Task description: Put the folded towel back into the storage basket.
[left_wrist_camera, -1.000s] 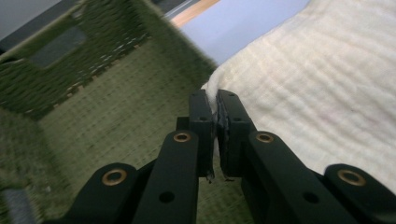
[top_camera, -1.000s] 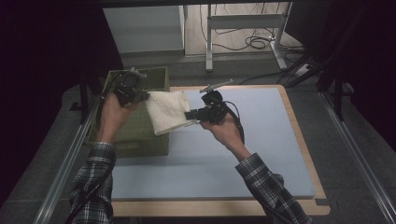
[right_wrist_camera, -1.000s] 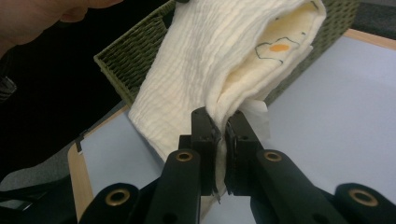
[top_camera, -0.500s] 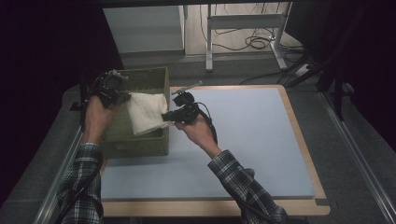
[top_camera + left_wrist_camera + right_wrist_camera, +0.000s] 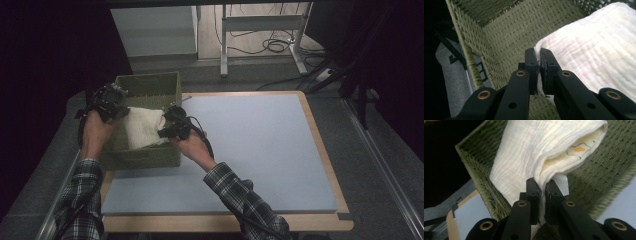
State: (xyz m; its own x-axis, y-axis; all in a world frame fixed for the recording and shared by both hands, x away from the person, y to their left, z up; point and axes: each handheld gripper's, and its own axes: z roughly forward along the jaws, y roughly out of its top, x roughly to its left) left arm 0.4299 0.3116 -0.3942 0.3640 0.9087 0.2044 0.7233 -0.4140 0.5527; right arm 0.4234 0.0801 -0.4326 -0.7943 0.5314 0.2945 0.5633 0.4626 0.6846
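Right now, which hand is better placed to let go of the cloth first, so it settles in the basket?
Probably the left. The left gripper holds its cloth edge inside the basket; the right gripper pinches its edge at the basket's wall beside the table.

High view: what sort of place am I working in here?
Likely a lab or test workspace: a blue-padded table with a wooden rim, dark curtains around it, and loose cables on the floor by a metal desk frame behind.
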